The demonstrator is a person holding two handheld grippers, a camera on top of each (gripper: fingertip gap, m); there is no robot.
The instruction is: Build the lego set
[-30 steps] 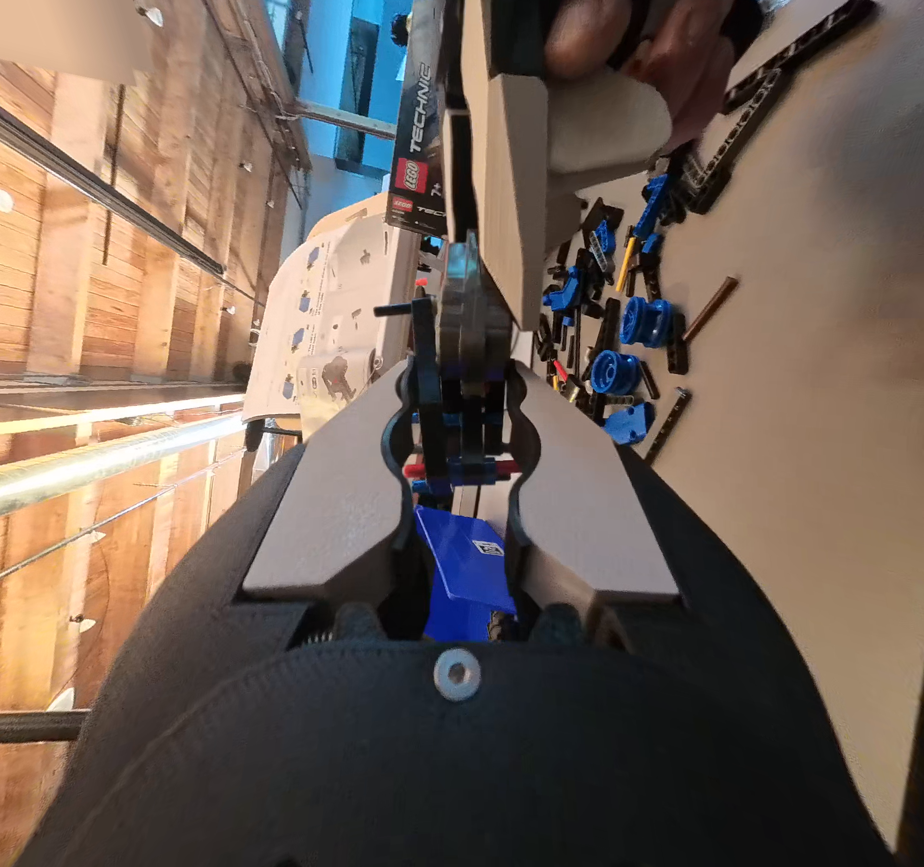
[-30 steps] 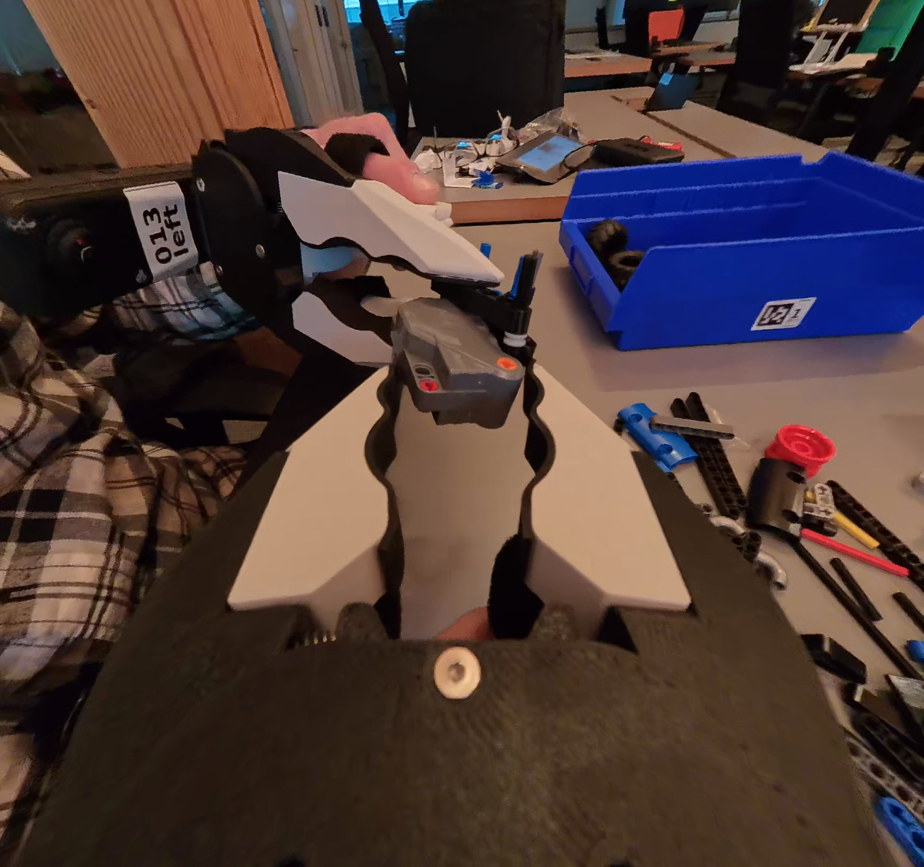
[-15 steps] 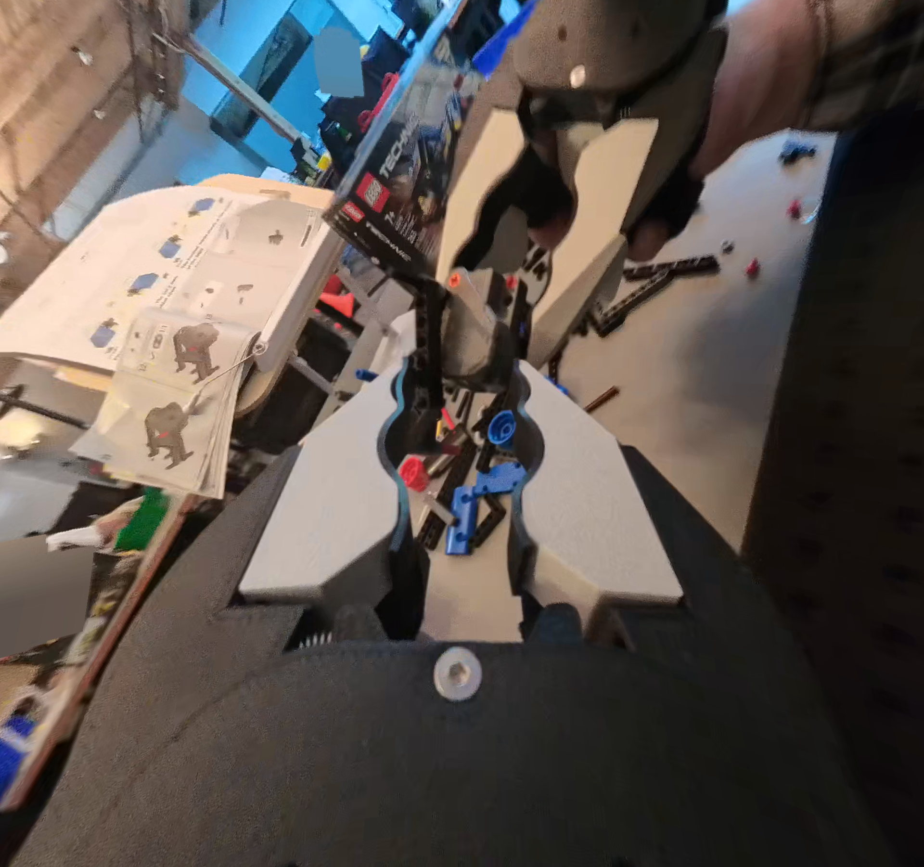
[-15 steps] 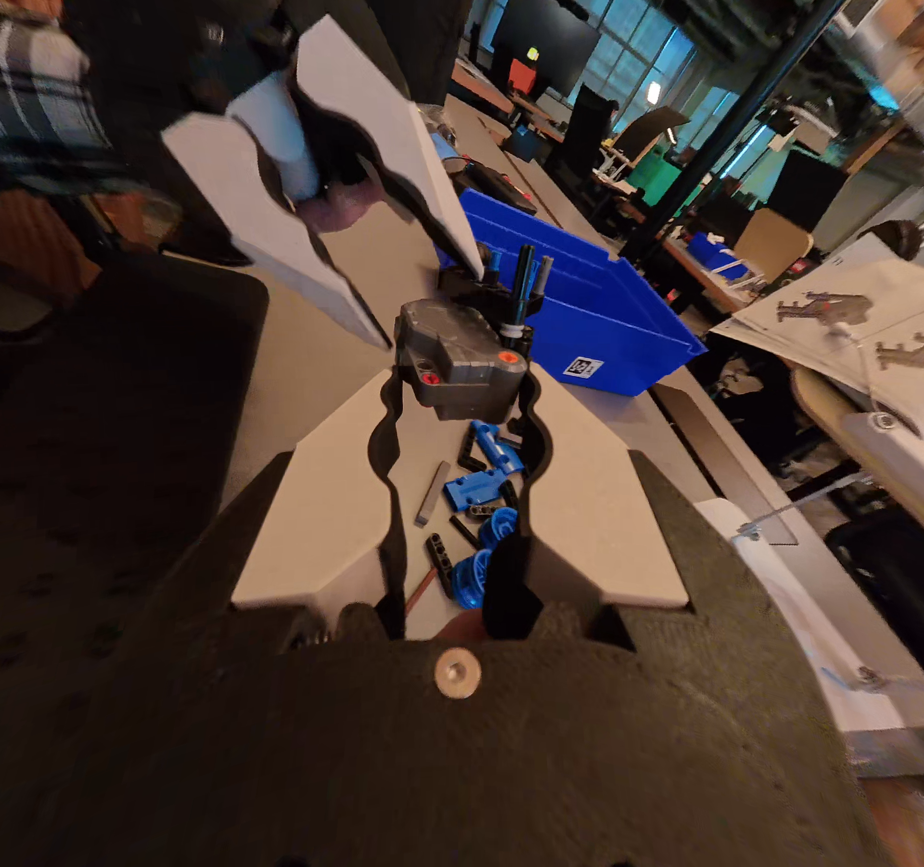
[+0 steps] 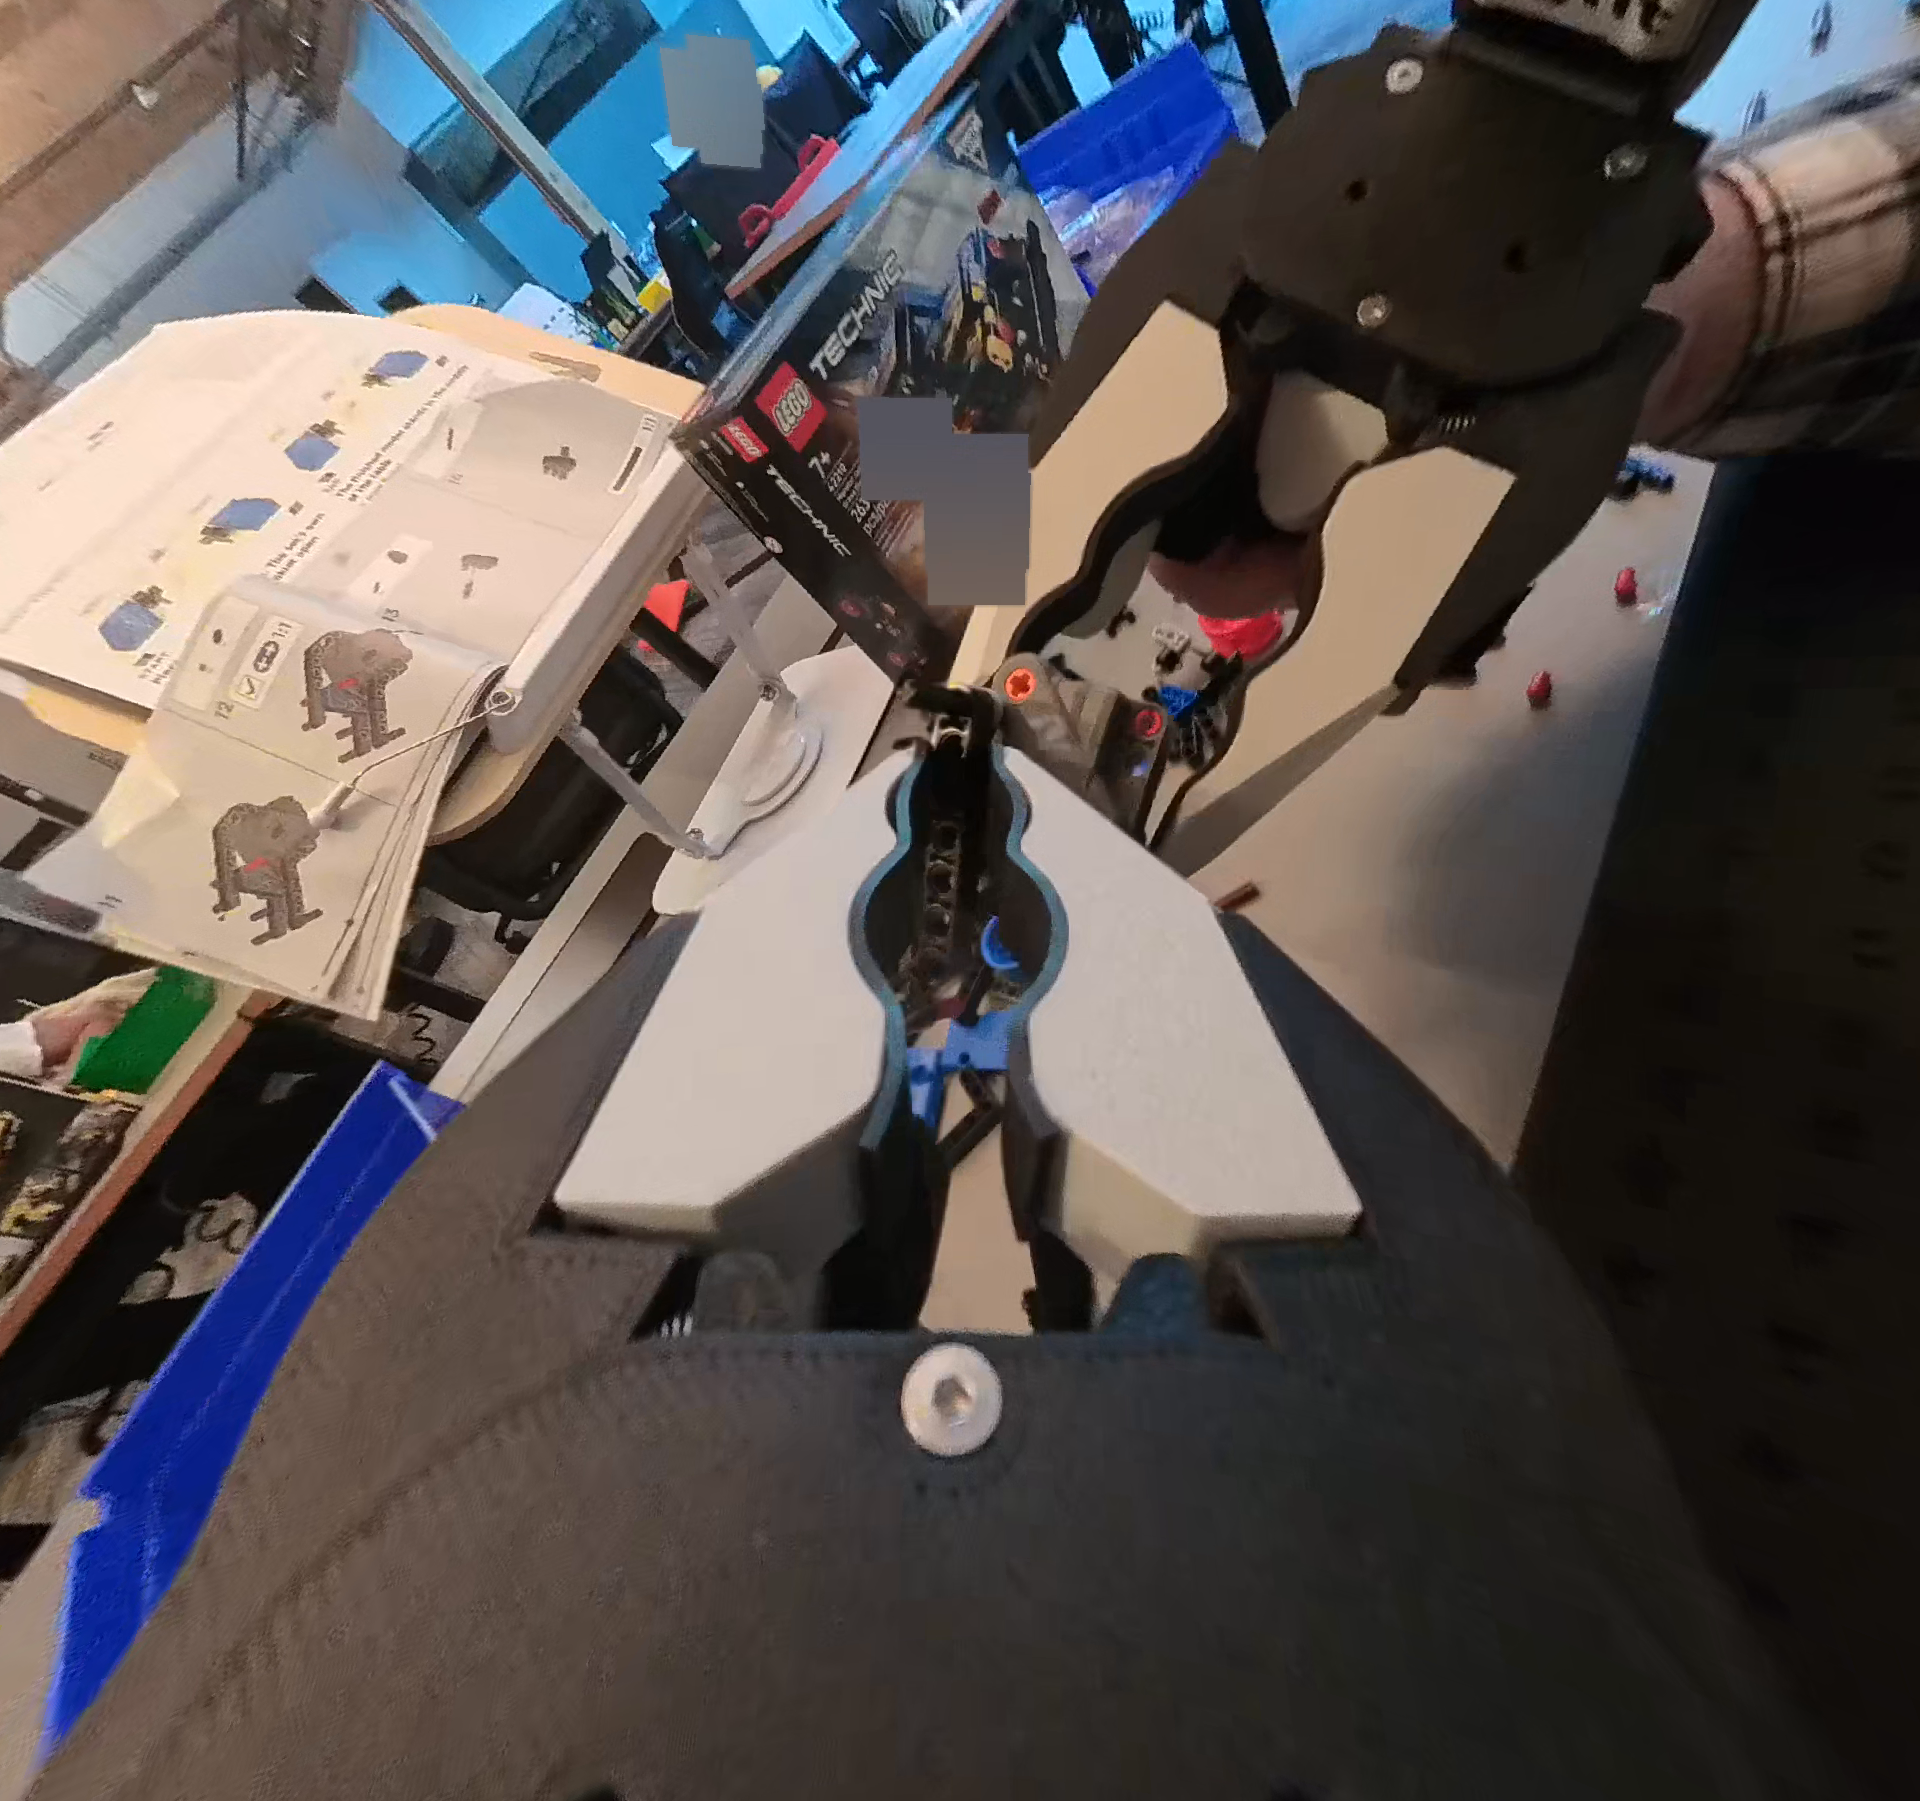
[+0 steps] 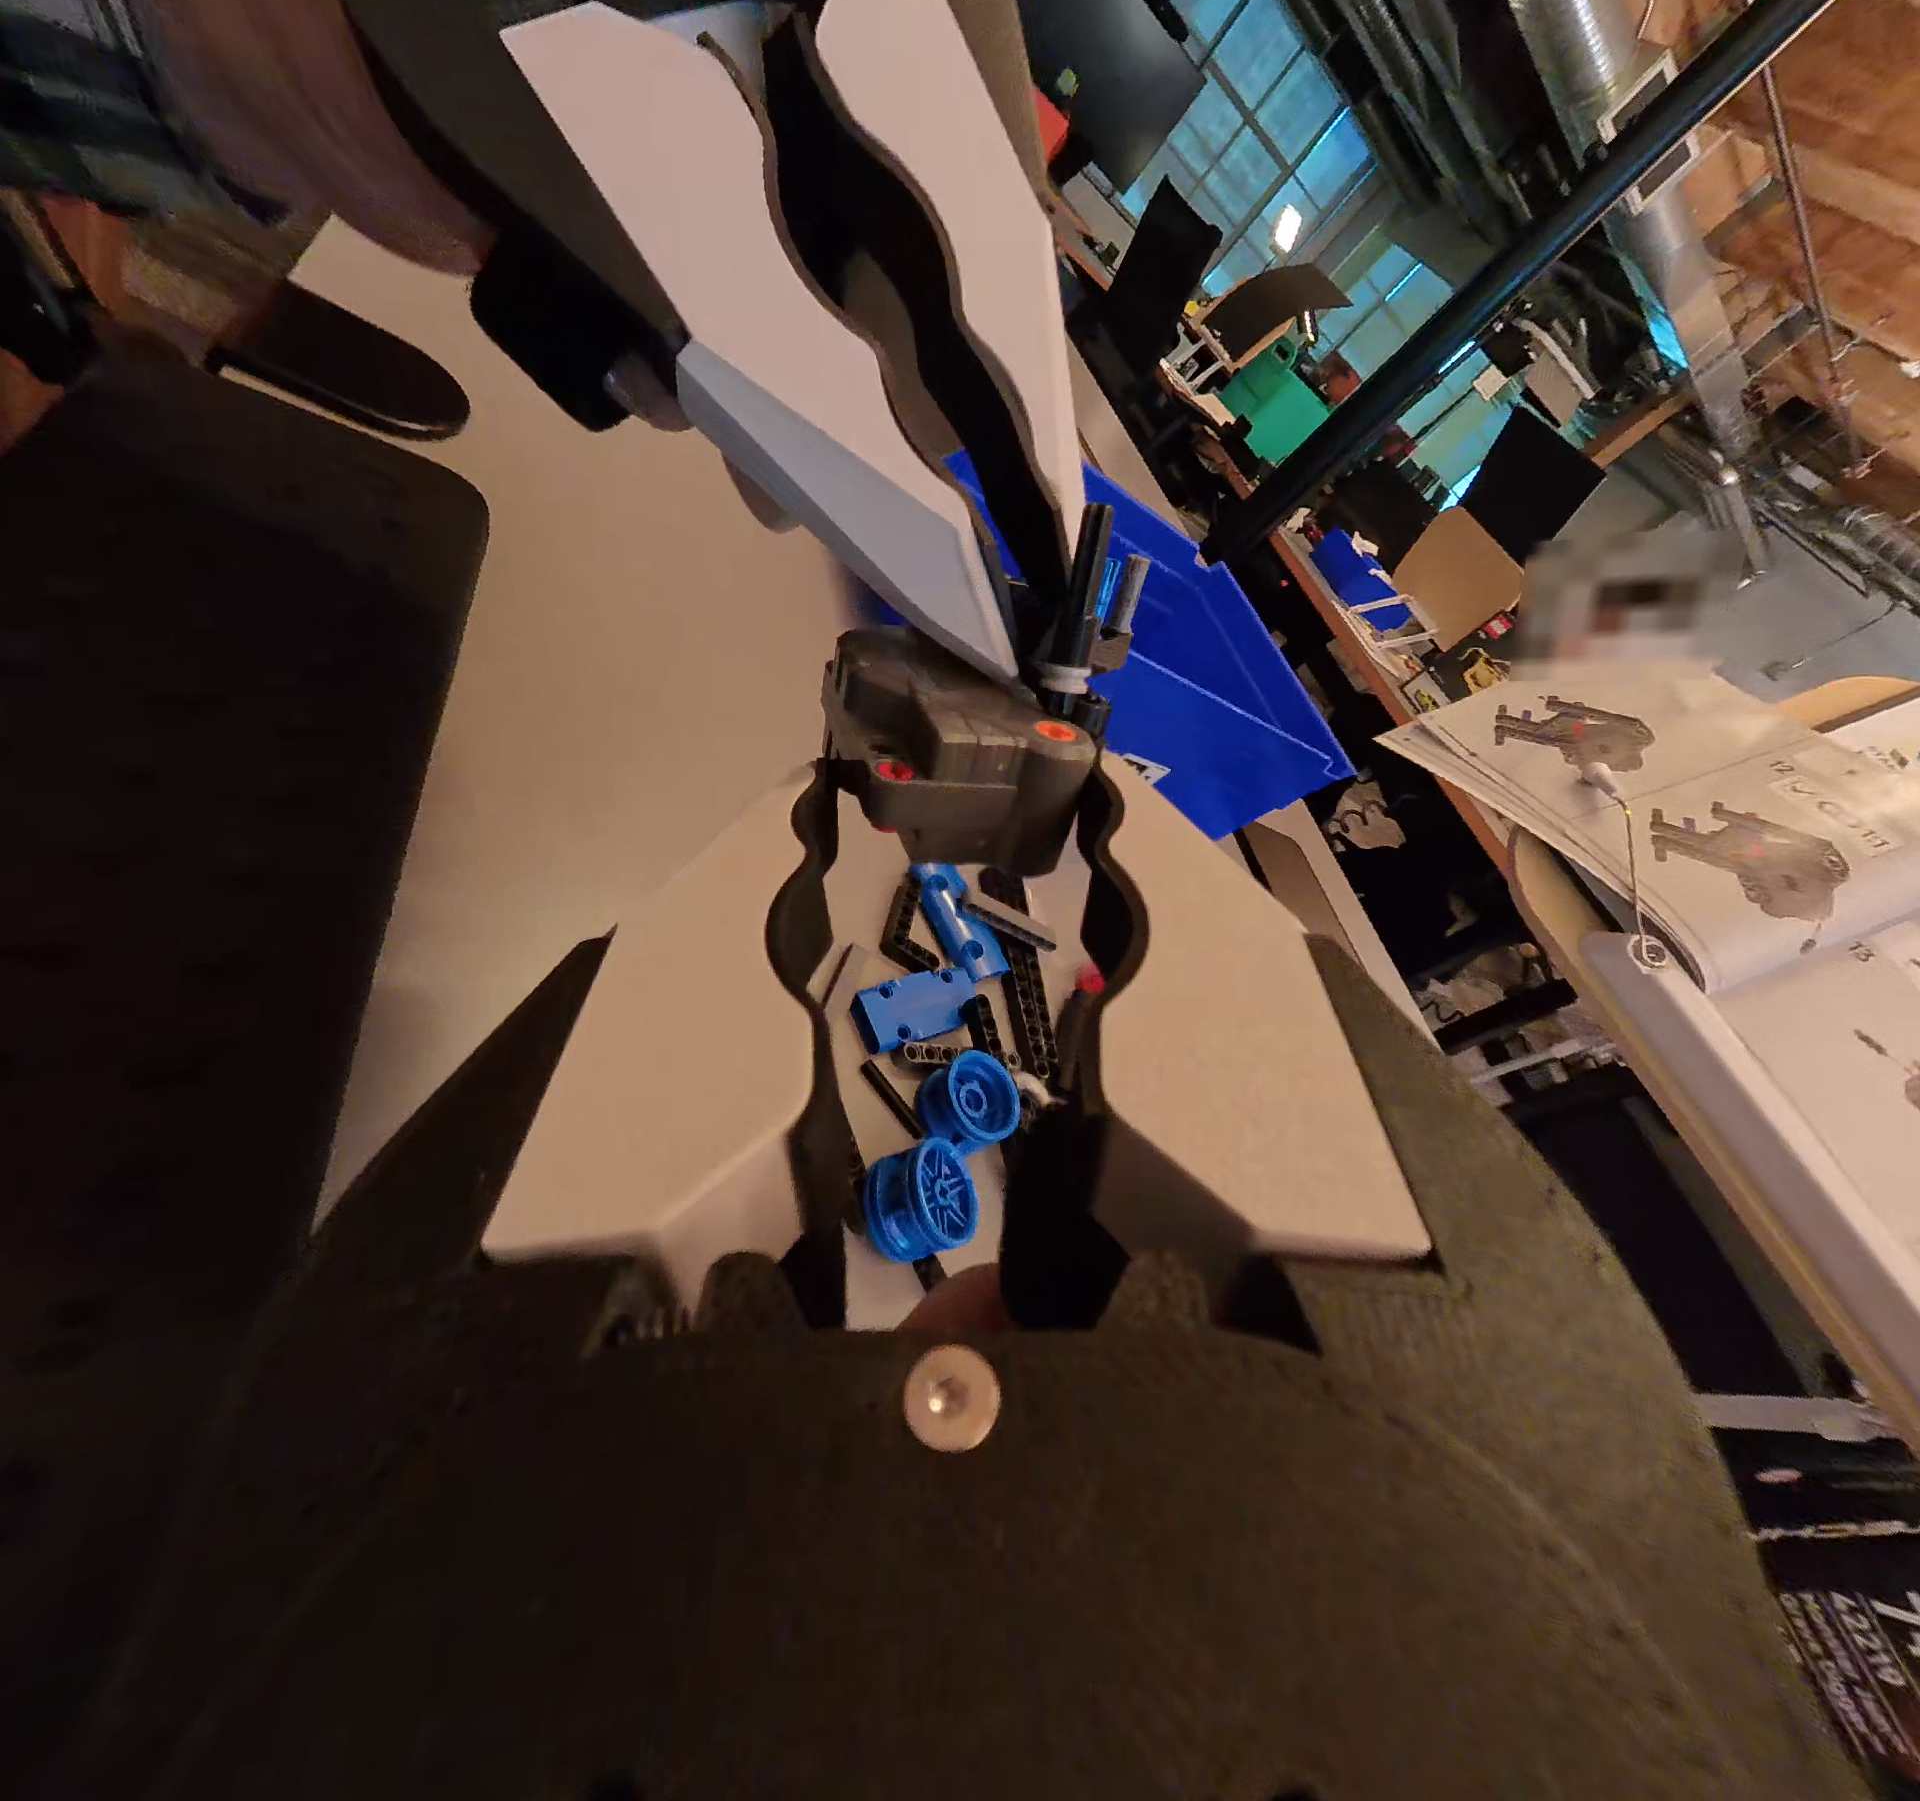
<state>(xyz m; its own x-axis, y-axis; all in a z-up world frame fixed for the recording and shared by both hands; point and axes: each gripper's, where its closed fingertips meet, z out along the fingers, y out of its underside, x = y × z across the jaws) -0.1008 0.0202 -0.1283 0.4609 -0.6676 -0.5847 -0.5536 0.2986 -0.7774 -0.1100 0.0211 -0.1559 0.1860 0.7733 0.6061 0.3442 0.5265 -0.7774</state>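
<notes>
Above the table (image 6: pixel 623 671), right tongs (image 6: pixel 956 785) pinch the grey motor block (image 6: pixel 956 775); left tongs (image 5: pixel 951 754) pinch its black beam (image 5: pixel 940 868).

A: Surface?
B: Pale grey bench (image 6: pixel 582 712). Loose parts (image 6: pixel 966 1003) in a pile: blue wheel hubs (image 6: pixel 940 1154), black beams, blue bricks.
A: Else?
B: Blue bin (image 6: pixel 1226 712) at far edge, set box (image 5: pixel 883 442) standing, white stand base (image 5: pixel 764 764).

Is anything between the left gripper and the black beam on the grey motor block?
Nothing visible: the left gripper is already shut on the black beam, while the right gripper holds the grey motor block.
</notes>
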